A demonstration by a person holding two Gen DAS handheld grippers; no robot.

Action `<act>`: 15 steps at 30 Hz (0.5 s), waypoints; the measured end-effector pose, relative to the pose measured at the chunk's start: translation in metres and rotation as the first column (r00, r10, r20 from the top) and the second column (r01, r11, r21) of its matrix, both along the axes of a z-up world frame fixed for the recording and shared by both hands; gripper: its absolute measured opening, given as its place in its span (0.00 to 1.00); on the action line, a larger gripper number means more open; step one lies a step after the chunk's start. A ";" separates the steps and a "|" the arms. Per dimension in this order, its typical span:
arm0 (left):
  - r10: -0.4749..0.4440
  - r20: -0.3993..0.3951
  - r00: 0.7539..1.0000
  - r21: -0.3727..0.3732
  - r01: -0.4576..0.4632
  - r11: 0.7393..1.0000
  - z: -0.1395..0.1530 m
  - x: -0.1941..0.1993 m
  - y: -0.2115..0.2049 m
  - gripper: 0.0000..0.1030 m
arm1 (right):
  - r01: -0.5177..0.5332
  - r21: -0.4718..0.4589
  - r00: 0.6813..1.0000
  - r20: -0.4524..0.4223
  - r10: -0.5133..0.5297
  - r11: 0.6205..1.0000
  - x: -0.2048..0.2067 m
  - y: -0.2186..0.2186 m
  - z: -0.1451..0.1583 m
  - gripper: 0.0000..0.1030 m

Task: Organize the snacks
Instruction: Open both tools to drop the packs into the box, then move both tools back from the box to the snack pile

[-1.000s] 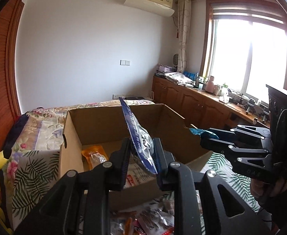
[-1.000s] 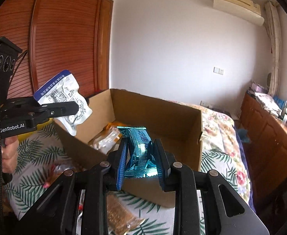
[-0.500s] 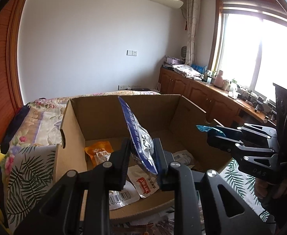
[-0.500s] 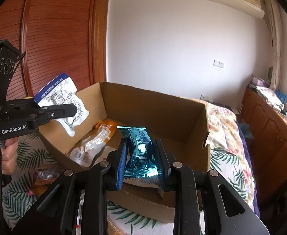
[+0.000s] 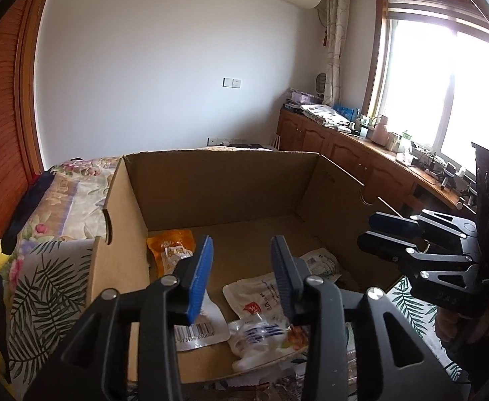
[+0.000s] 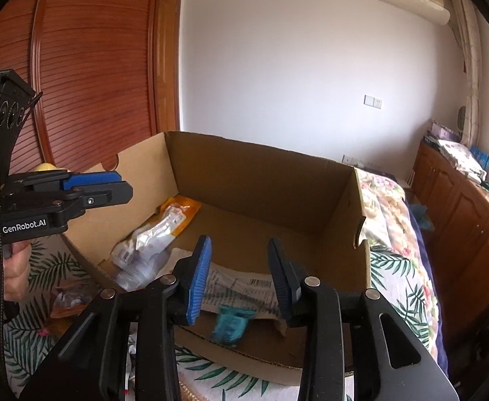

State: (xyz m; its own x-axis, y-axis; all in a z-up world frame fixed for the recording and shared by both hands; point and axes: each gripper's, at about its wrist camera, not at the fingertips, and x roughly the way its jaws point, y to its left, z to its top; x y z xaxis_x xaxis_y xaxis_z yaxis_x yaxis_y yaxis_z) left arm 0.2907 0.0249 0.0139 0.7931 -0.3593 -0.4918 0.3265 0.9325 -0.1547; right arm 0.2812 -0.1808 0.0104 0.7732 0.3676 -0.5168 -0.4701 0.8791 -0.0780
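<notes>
Both tongs hang over the open cardboard box (image 5: 217,190), tilted downward, jaws opening with nothing pinched between them. Seen from the right wrist, the left gripper (image 6: 111,187) reaches in level from the left, its side printed "GenRobot.AI" and a hand (image 6: 7,270) wrapped round its grip, while below the right gripper (image 6: 237,267) a teal packet (image 6: 231,324), blurred, sits at the box's near wall. On the box floor an orange pouch (image 5: 171,250) lies left of the left tongs, a barcoded white packet (image 5: 197,330) under them, and a white pouch with a red mark (image 5: 254,297) between the fingers; the print is too small to read.
</notes>
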 end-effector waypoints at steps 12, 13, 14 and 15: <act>0.009 0.024 1.000 0.028 -0.009 1.000 0.019 -0.046 0.005 0.48 | -0.025 0.043 1.000 0.017 0.025 0.999 -0.044 -0.004 0.016 0.37; 0.012 0.024 1.000 0.032 -0.013 0.999 0.020 -0.051 0.006 0.48 | -0.028 0.048 0.999 0.016 0.027 0.998 -0.051 -0.004 0.016 0.38; 0.013 0.023 1.000 0.034 -0.014 0.999 0.020 -0.054 0.008 0.48 | -0.030 0.050 0.999 0.015 0.029 0.998 -0.055 -0.005 0.017 0.38; 0.013 0.022 1.000 0.036 -0.014 0.999 0.020 -0.060 0.009 0.49 | -0.033 0.051 0.999 0.014 0.032 0.998 -0.061 -0.005 0.017 0.38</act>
